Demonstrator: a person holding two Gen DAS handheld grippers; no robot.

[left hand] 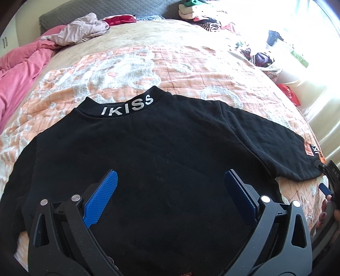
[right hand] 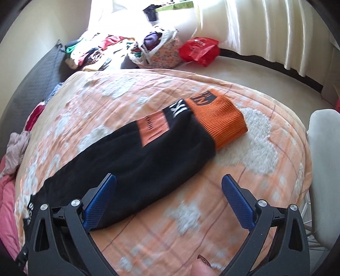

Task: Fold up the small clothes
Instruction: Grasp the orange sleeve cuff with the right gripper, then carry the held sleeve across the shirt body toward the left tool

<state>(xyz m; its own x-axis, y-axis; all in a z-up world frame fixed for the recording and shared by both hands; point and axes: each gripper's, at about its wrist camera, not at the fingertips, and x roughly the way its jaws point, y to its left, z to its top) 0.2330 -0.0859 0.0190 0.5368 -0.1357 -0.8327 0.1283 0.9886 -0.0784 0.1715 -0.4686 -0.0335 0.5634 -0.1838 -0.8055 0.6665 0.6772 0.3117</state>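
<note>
Under both grippers spreads the bed [left hand: 148,63], covered by an orange and white blanket [right hand: 244,148] that fills most of each view. On that blanket, directly beneath and ahead of the left gripper [left hand: 170,191], lies the black sweatshirt [left hand: 159,148], laid flat with its back up and its collar [left hand: 127,107], lettered in white, pointing away from the fingers. One sleeve [right hand: 148,148] runs off to the right of the left gripper and lies stretched out ahead of the right gripper [right hand: 169,193], slanting from near its left finger up toward the far right, where it ends in an orange ribbed cuff [right hand: 218,121] resting flat on the blanket. The left gripper stands wide apart, its blue pads [left hand: 102,197] hanging over the back of the sweatshirt with nothing between them; whether they touch the cloth cannot be told. The right gripper is likewise spread wide and holds nothing: its left pad [right hand: 99,203] sits over the near edge of the sleeve, its right pad over bare blanket. Far ahead of the left gripper, a pink quilt [left hand: 19,70] is bunched at the left edge of the bed and a heap of mixed clothes [left hand: 199,12] lies at the far end. Beyond the right gripper, past the cuff, a red plastic bag [right hand: 199,49] lies beside a flowered bag [right hand: 163,55] stuffed with clothes. A fingertip [right hand: 201,267] shows at the bottom of the right wrist view.
</note>
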